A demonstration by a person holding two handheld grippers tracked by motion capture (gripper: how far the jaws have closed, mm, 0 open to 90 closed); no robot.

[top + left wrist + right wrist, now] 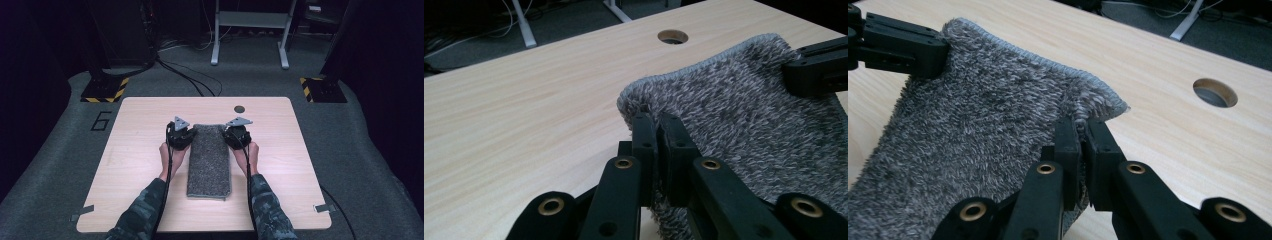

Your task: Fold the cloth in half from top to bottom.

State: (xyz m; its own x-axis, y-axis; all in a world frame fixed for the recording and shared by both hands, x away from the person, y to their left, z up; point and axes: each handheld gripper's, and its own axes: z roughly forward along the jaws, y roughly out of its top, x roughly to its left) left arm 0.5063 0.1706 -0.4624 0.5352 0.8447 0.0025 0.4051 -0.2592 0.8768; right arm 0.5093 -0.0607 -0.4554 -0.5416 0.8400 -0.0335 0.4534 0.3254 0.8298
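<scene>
**A:** Item one, grey towel. Where does it sit for you?

**B:** Folded into a long strip, it lies between your two grippers and runs from their fingertips back toward your forearms. Its long axis points from you straight away across the table; the short far edge spans from one set of fingers to the other.

**A:** Item two, left gripper. State?

**B:** Clenched on the towel's far left corner; pile bulges just above the pads. Item three, right gripper: clamped likewise on the far right corner, which peaks just beyond its fingertips. In each gripper view the other gripper's black jaw bites the opposite corner.

**A:** Advice for the step in hand?

**B:** It reads as lifting the far edge to fold it over. Keep both of your hands level with each other so the edge between your fingers stays straight and lightly taut, not sagging. Raise before you draw back, so the lifted layer clears the pile beneath your fingers rather than dragging it. Carry both corners along the long axis, not across it, or the strip skews.

**A:** Item four, surroundings?

**B:** A round hole in the tabletop, beyond your right fingertips, apart from the towel.
</scene>
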